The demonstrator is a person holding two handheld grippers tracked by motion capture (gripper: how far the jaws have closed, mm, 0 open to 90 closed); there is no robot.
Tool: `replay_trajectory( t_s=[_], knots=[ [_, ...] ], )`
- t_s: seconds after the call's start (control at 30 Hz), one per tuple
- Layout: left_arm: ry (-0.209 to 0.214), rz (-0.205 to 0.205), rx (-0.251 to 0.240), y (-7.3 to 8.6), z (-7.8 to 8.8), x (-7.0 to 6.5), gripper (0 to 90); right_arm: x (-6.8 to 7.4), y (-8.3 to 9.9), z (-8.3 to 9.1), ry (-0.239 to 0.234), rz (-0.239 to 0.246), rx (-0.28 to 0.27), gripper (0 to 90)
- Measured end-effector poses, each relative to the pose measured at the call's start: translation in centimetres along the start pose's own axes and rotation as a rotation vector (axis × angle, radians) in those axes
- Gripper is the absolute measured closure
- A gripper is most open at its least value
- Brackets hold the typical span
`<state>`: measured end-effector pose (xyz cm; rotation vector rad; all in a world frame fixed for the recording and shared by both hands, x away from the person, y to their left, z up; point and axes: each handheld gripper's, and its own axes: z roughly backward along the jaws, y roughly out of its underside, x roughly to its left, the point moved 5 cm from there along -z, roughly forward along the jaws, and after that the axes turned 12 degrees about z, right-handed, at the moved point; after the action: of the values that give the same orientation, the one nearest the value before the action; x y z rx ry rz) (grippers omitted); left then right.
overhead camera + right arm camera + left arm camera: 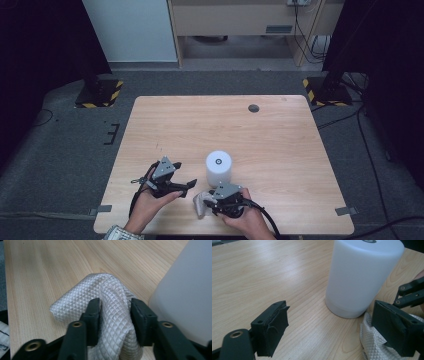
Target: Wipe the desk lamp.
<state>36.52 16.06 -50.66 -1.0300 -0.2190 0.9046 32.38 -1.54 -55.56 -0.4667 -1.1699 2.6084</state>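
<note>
Table [280, 130] bears upright white cylinder [218, 168]

High view overhead, forward-down; claw views close, sharing white cylinder [362, 277].

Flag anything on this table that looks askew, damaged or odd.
The grey quilted cloth is bunched in a rumpled heap between the right gripper pads, beside the upright white cylinder. The left gripper pad covering looks frayed and peeling. Nothing spilled or tipped.

No writing, label or number seems legible anywhere, including on the white cylinder [218, 169].
</note>
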Motion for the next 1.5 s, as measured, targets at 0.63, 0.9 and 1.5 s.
replay_trajectory(
  t_s=[0.63,0.9,1.5],
  knots=[
    [0.02,-0.028,0.016,0.7,0.2,-1.5,12.1,-1.4,0.6,5.4,-0.003,-0.059,-0.01,36.3],
    [0.066,-0.097,0.097,2.4,0.5,-3.9,21.0,-1.0,1.7,6.5,-0.04,-0.039,0.017,54.0],
    [0.09,-0.148,0.248,4.1,-4.7,-5.9,29.4,-0.5,2.0,6.5,-0.09,-0.024,0.019,73.3]
  ],
)
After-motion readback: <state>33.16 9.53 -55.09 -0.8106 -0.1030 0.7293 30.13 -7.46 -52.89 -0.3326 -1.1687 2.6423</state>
